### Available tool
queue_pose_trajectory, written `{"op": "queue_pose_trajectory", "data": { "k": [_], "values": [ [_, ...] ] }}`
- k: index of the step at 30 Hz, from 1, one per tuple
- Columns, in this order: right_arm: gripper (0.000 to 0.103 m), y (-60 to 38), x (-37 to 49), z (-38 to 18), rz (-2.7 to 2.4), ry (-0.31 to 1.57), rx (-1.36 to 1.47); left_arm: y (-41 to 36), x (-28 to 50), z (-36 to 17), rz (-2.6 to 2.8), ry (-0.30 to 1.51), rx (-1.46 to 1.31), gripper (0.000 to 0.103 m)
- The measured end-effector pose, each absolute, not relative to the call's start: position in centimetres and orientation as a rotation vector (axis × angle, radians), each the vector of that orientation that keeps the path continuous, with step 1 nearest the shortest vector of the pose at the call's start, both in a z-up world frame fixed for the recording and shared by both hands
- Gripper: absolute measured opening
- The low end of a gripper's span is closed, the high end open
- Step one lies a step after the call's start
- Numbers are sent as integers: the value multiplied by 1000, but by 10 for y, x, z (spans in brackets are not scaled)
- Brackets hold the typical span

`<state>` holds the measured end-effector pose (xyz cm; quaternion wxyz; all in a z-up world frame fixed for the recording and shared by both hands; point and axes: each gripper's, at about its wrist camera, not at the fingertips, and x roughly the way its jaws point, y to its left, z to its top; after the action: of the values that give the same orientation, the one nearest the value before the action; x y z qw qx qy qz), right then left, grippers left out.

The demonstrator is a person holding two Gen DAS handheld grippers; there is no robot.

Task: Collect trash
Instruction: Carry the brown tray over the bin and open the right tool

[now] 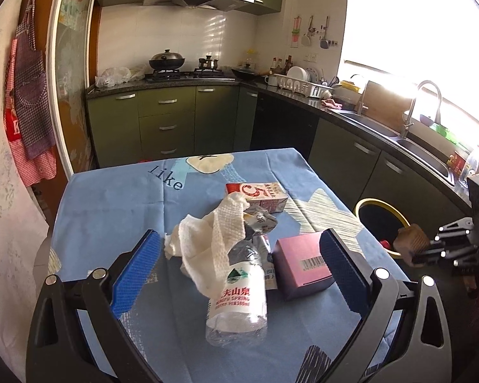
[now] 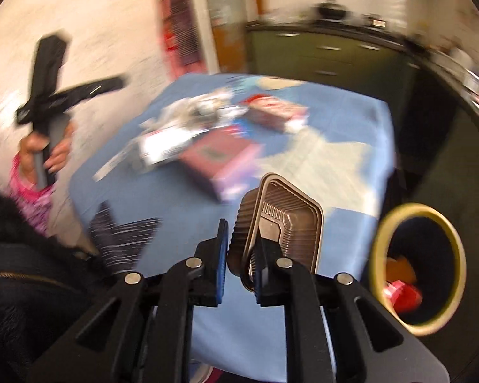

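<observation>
Brown ribbed plastic, a small tray (image 2: 281,226), is pinched by its rim between the narrowed fingers of the right gripper (image 2: 239,265), its long axis running up and away from them. The yellow-rimmed bin (image 2: 421,271) lies just to the right of these fingers and lower, beside the worktop (image 2: 351,166); the right hand is judged the nearer. The left gripper (image 1: 239,274) is held wide and empty, with the bottle (image 1: 239,290) lying between its fingers, its base pointing towards them, among tissue (image 1: 207,249) and a pink box (image 1: 300,265).
</observation>
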<state>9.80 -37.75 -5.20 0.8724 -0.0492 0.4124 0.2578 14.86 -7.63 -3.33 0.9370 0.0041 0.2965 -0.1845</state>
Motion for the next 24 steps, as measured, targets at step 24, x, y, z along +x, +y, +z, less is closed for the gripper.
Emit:
{"op": "queue_pose_trajectory", "data": {
  "k": [24],
  "values": [
    [32,-599,219,-126,64,1049,294,-183,258,-58,-457,695,51,98]
  ]
}}
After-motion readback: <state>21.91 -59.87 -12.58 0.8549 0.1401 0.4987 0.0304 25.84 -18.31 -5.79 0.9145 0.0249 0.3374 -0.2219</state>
